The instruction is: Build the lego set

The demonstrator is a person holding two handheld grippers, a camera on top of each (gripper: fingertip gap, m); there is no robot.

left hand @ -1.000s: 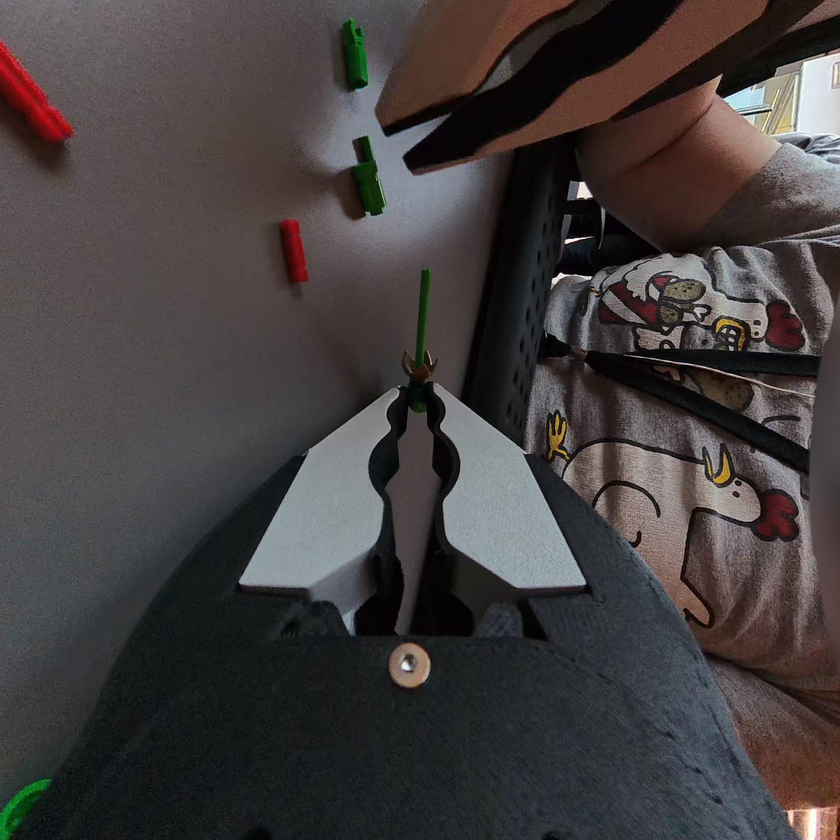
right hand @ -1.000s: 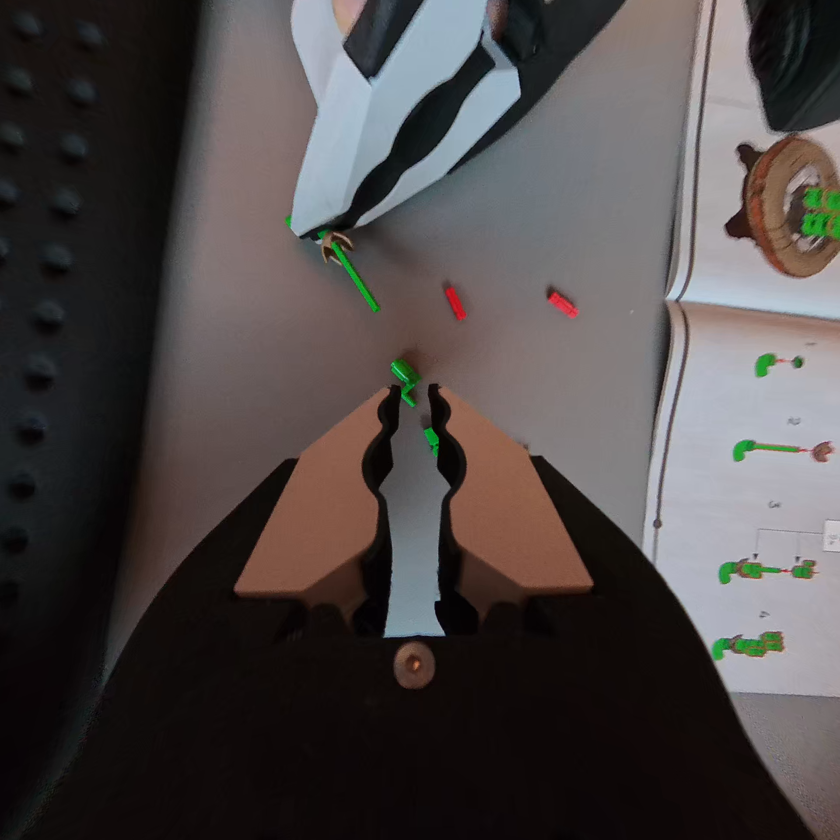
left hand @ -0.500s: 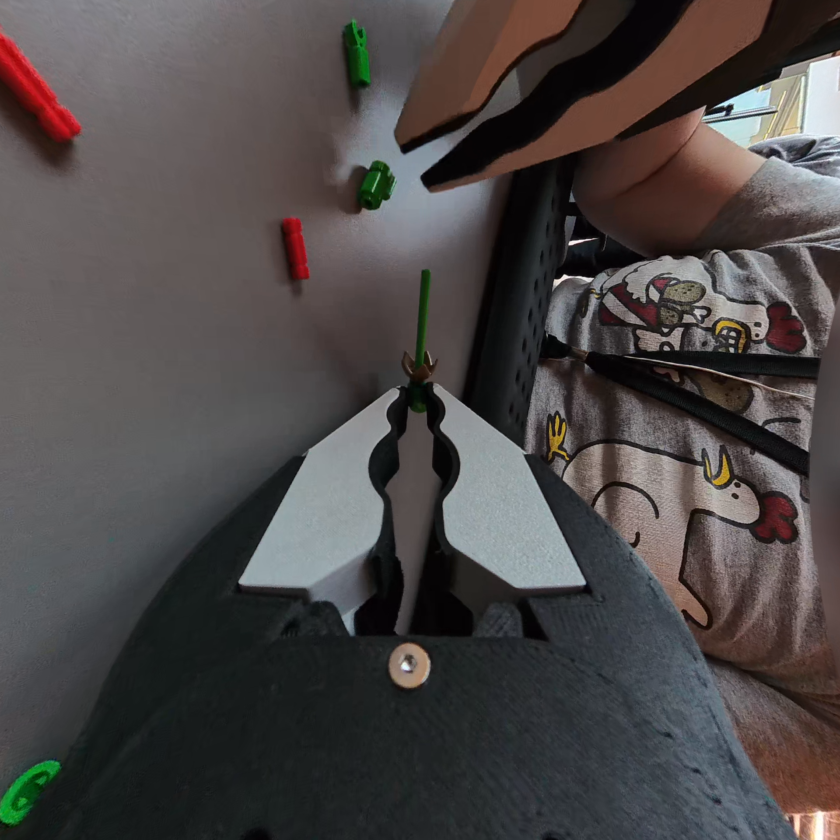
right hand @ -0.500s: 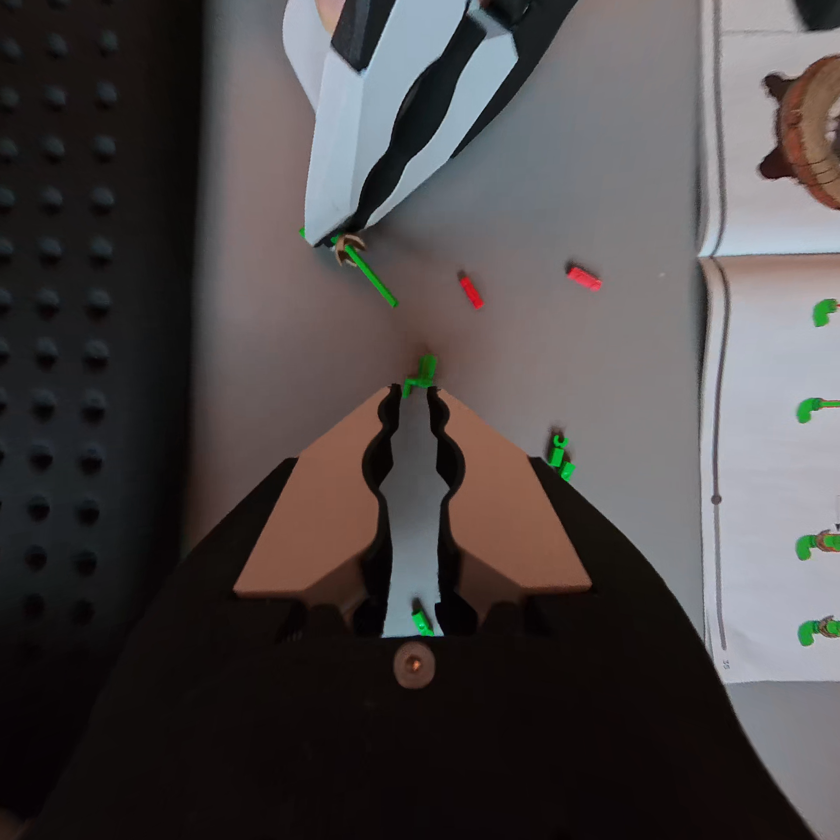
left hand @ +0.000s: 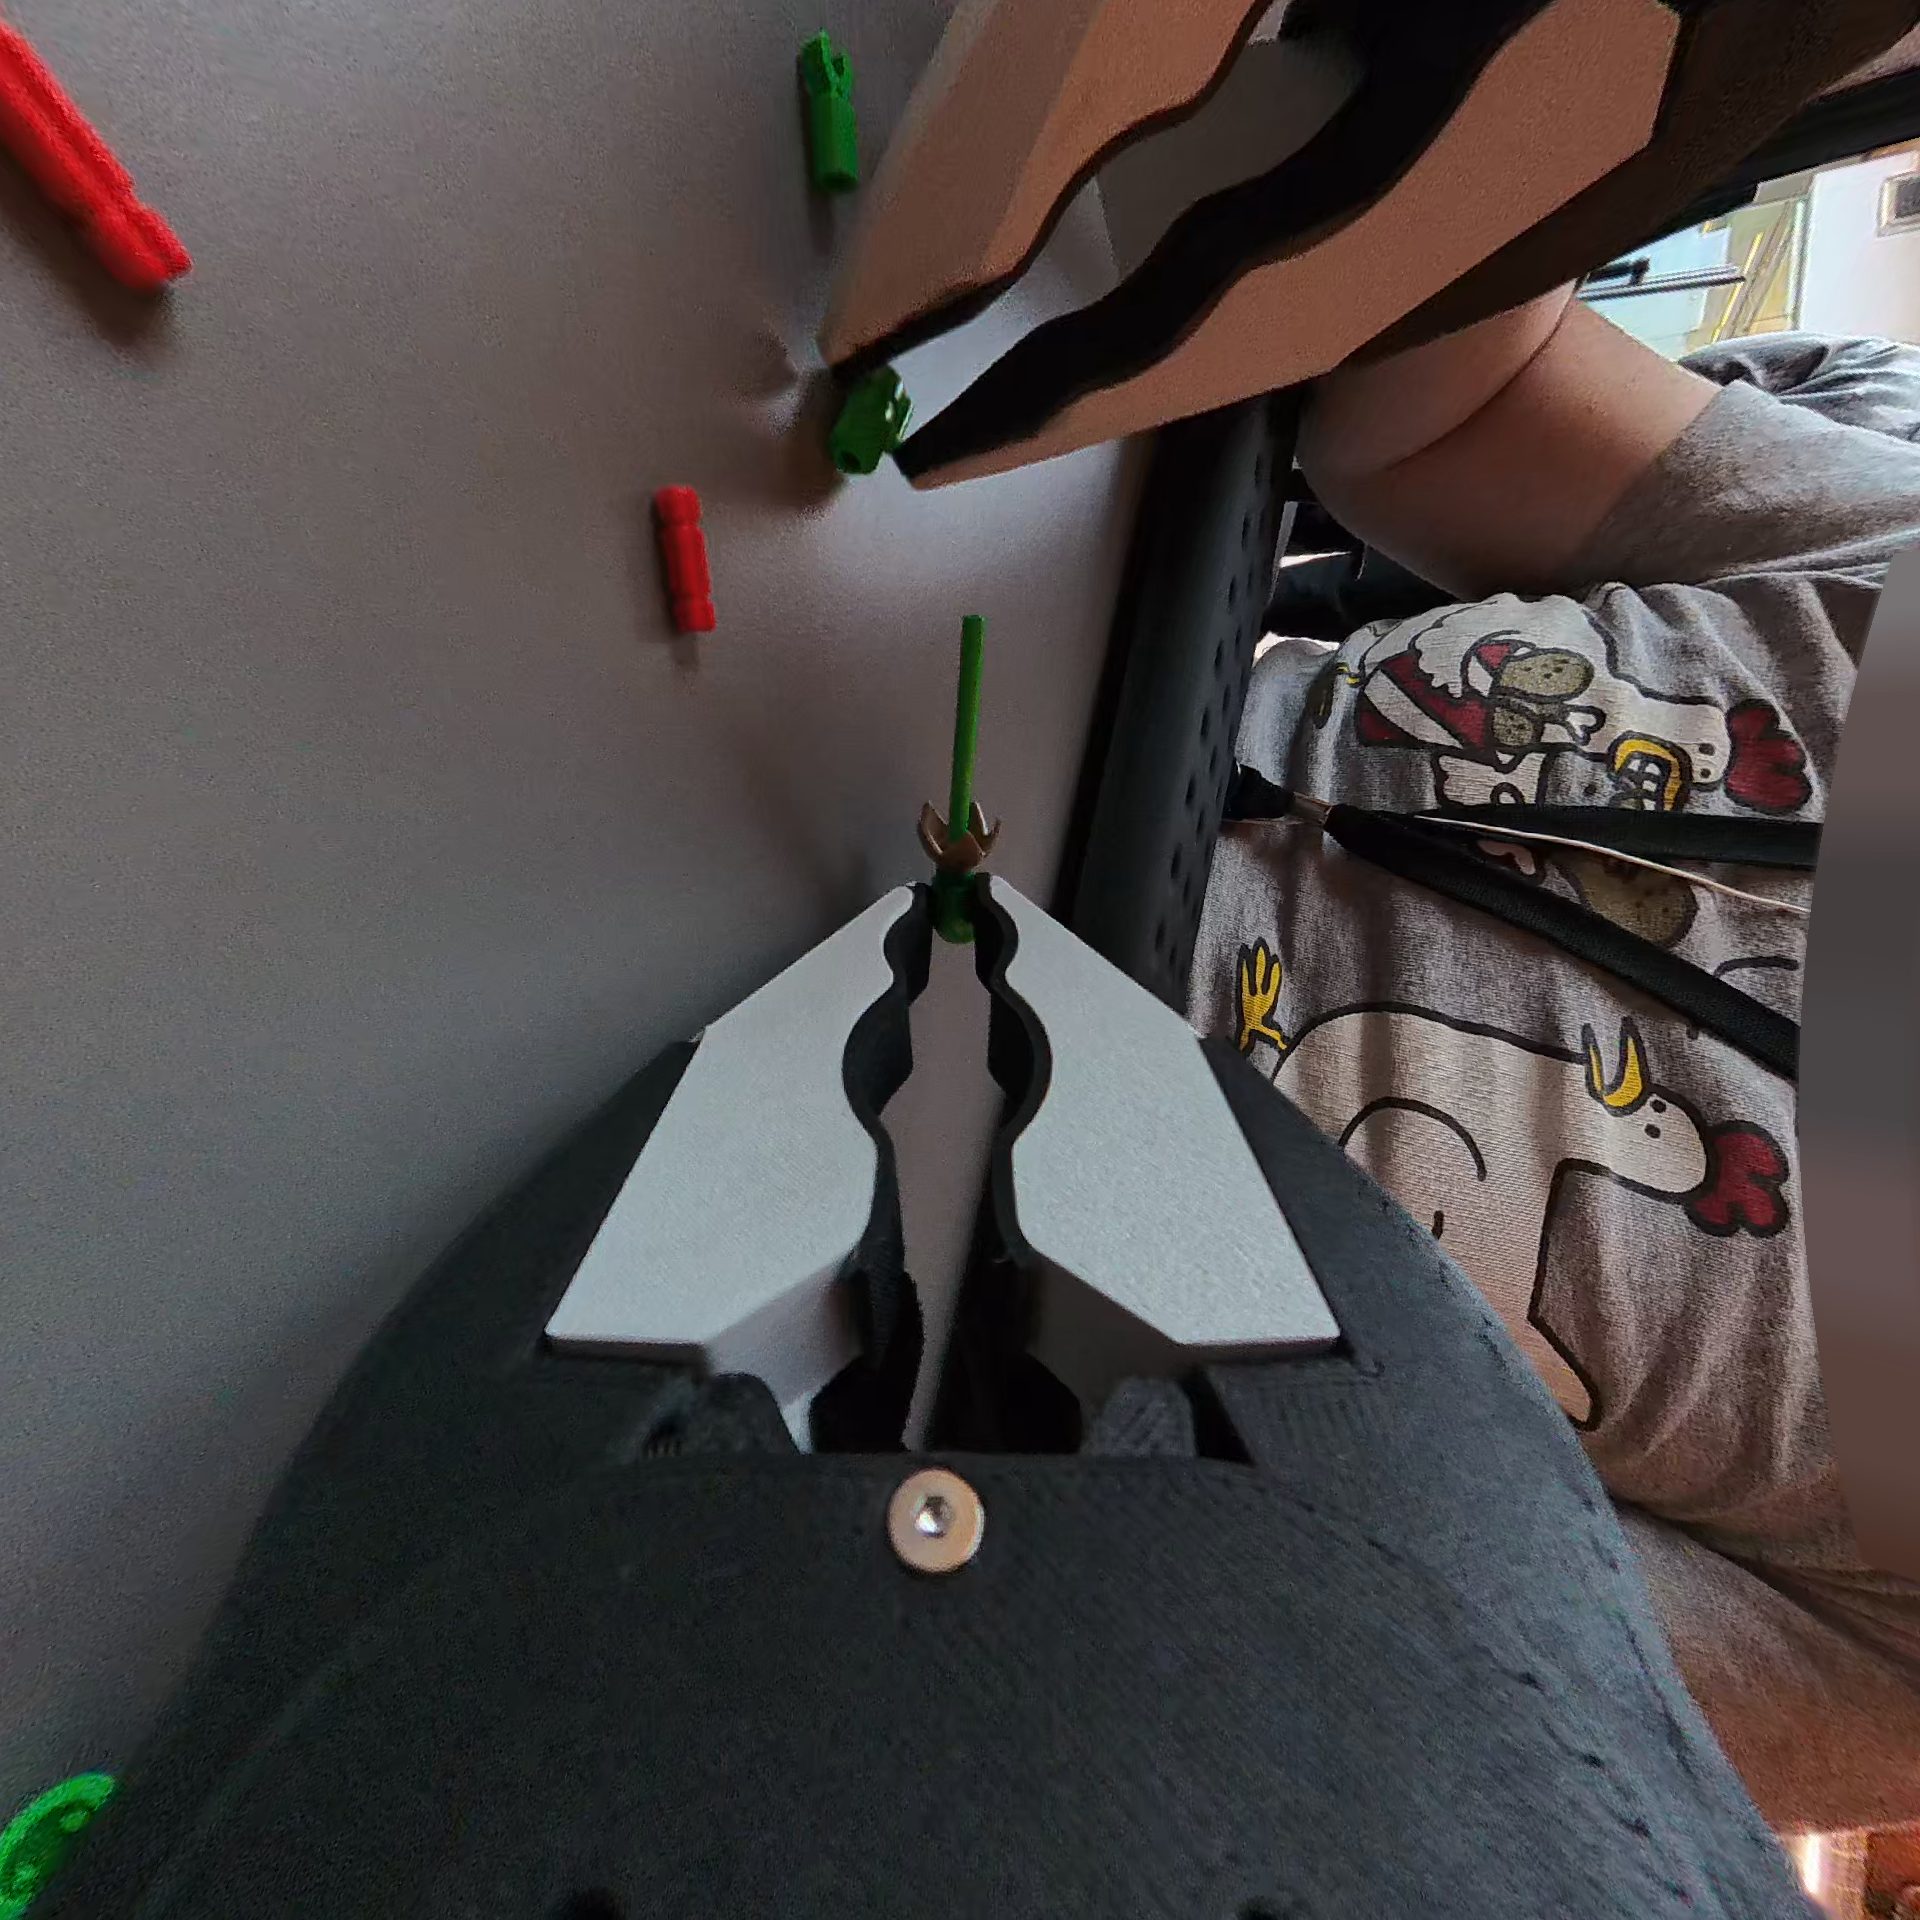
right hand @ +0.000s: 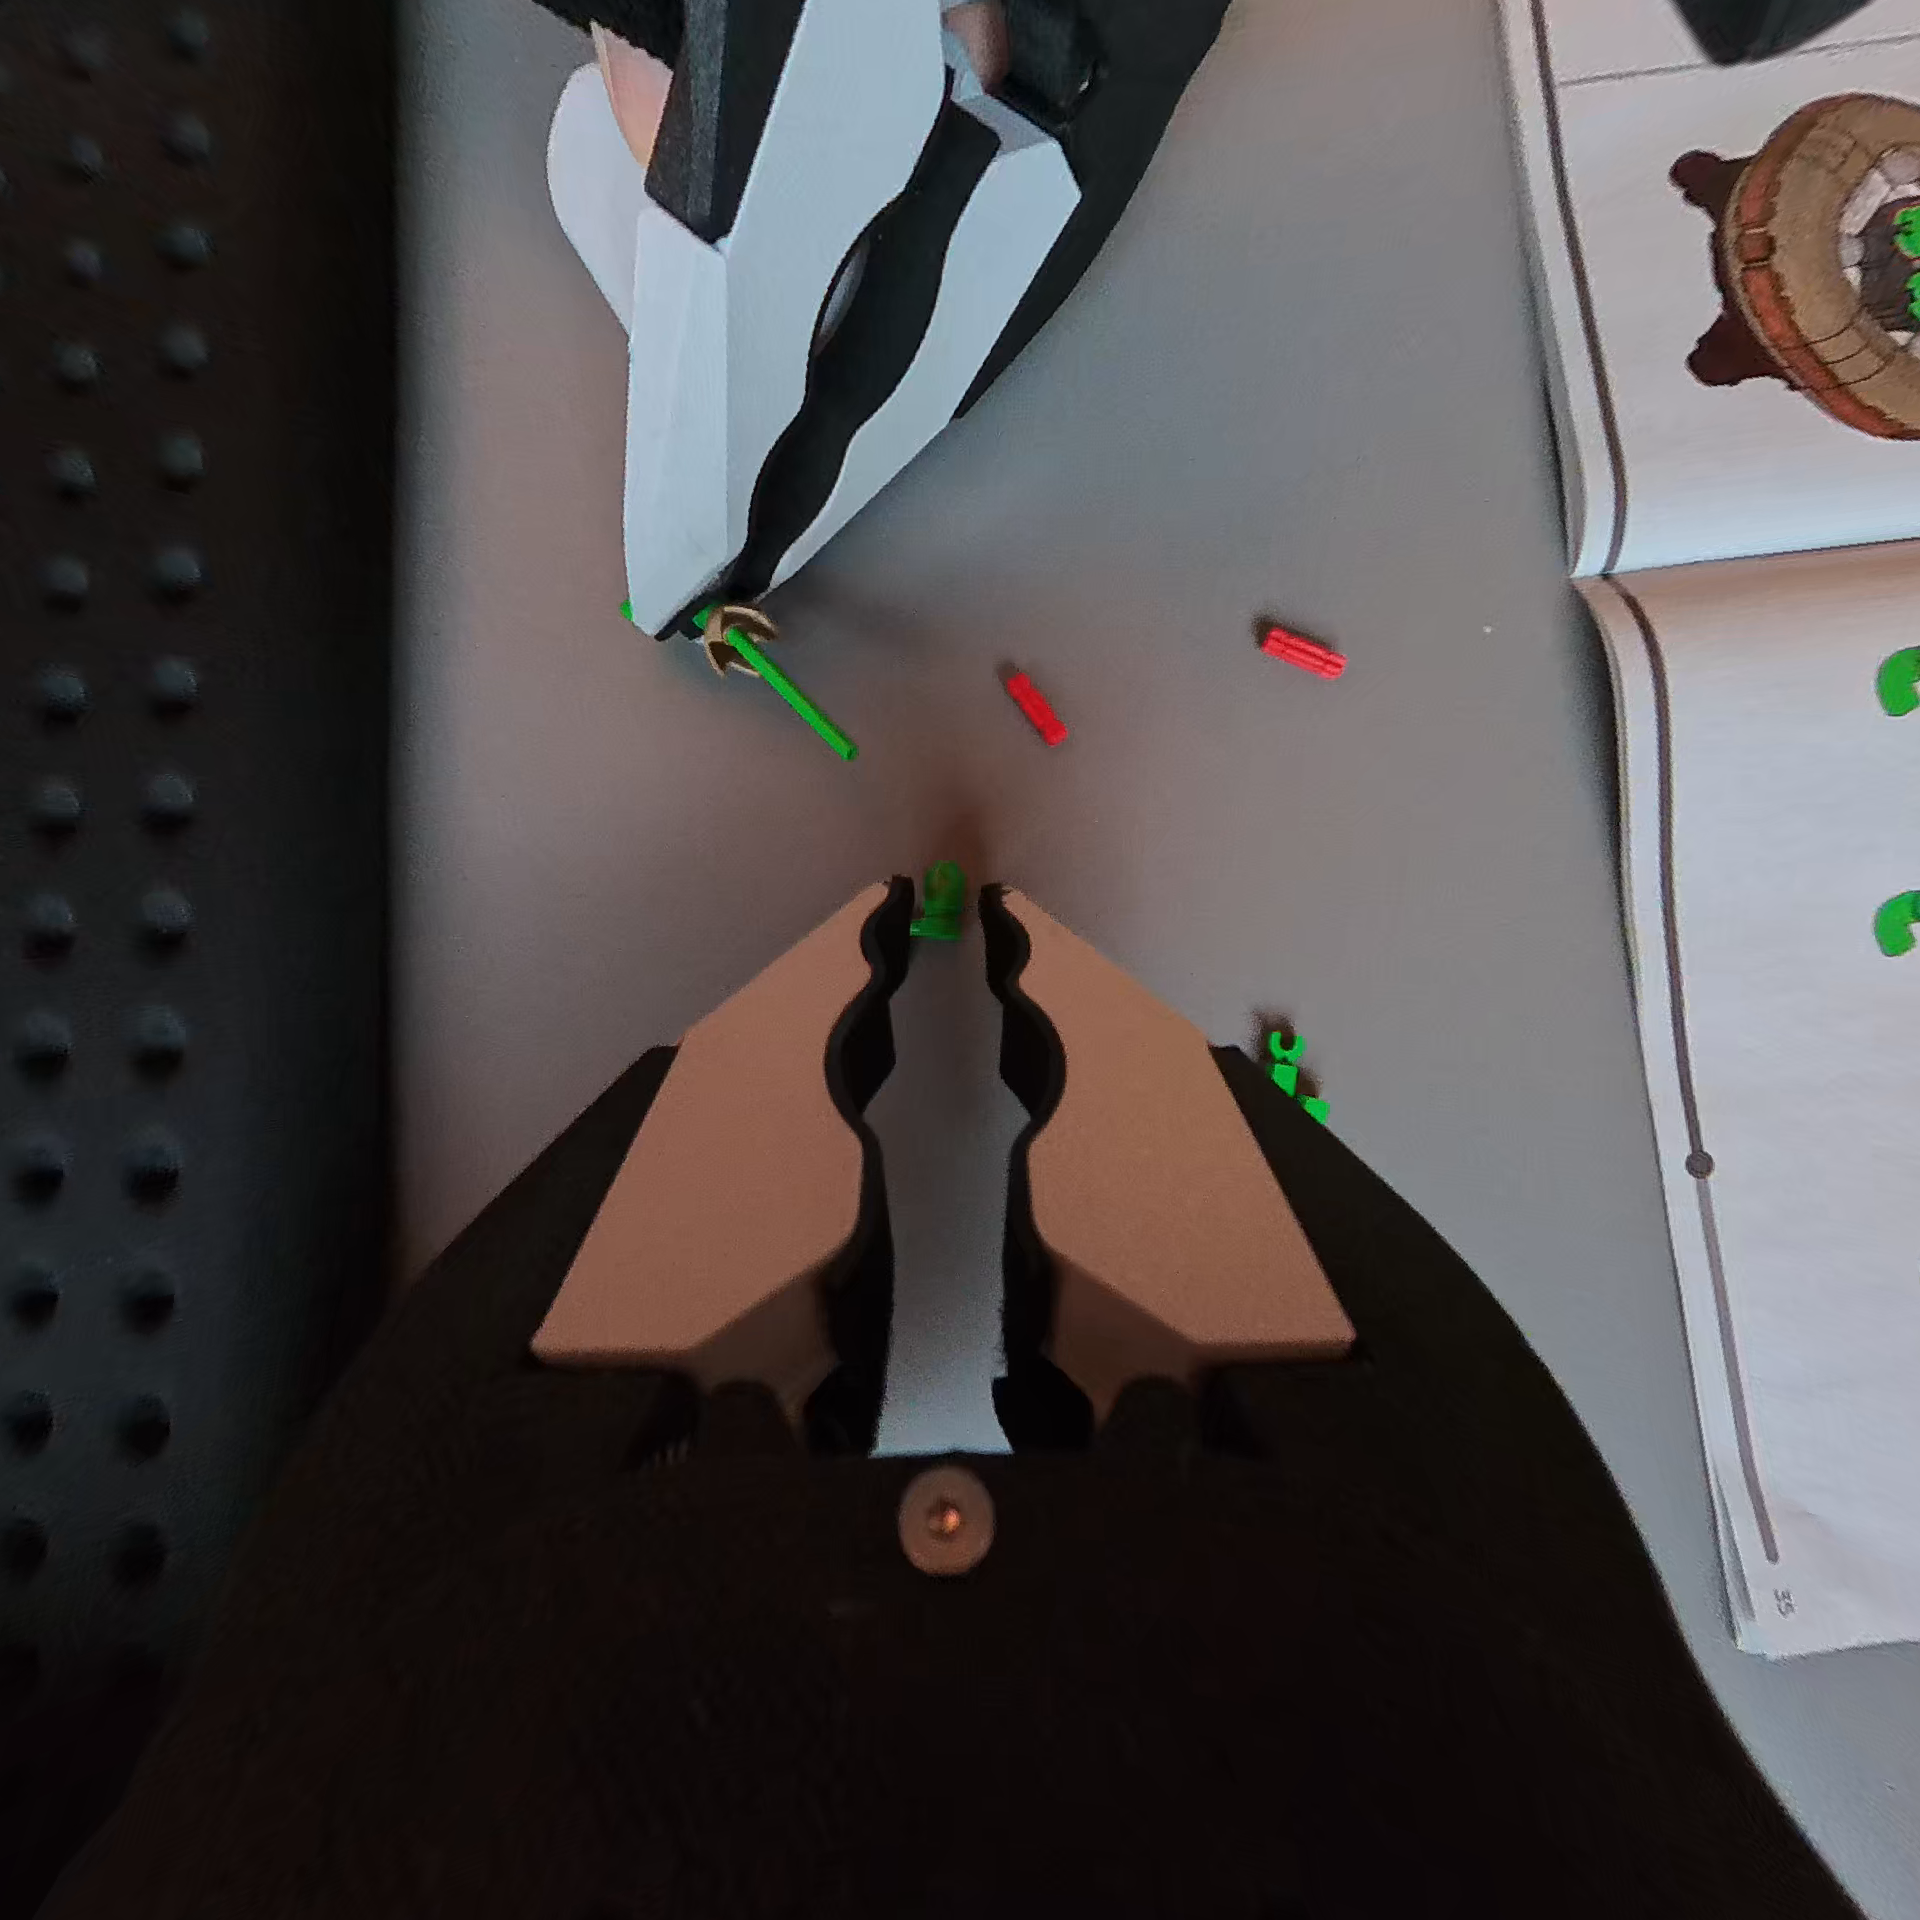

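Note:
My left gripper [left hand: 956, 906], with white fingers, is shut on the green end of a small assembly [left hand: 964, 748]: a thin green rod with a brown claw-shaped piece on it. It holds the assembly just over the grey table. The assembly also shows in the right wrist view [right hand: 790, 691], held by the left gripper [right hand: 707, 621]. My right gripper [right hand: 938, 896], with tan fingers, is down at the table. Its tips stand narrowly apart around a small green connector [right hand: 940, 902], with thin gaps on both sides. The left wrist view shows the connector [left hand: 869, 421] between those tips [left hand: 875, 414].
A short red pin [right hand: 1034, 707] and a longer red piece [right hand: 1304, 652] lie on the table, with another green connector [right hand: 1288, 1075] to the right. An open instruction booklet [right hand: 1766, 1039] lies at the right, a black studded mat [right hand: 156, 727] at the left. A person's torso [left hand: 1558, 987] is close by. Spacing between my two grippers at the tips: around 8 centimetres. From the right gripper's tips to the short red pin [right hand: 1034, 707] is close to 4 centimetres.
The right gripper has moved onto the small green connector, which turned on the table and now sits between its tips. The left gripper and its rod have not moved.

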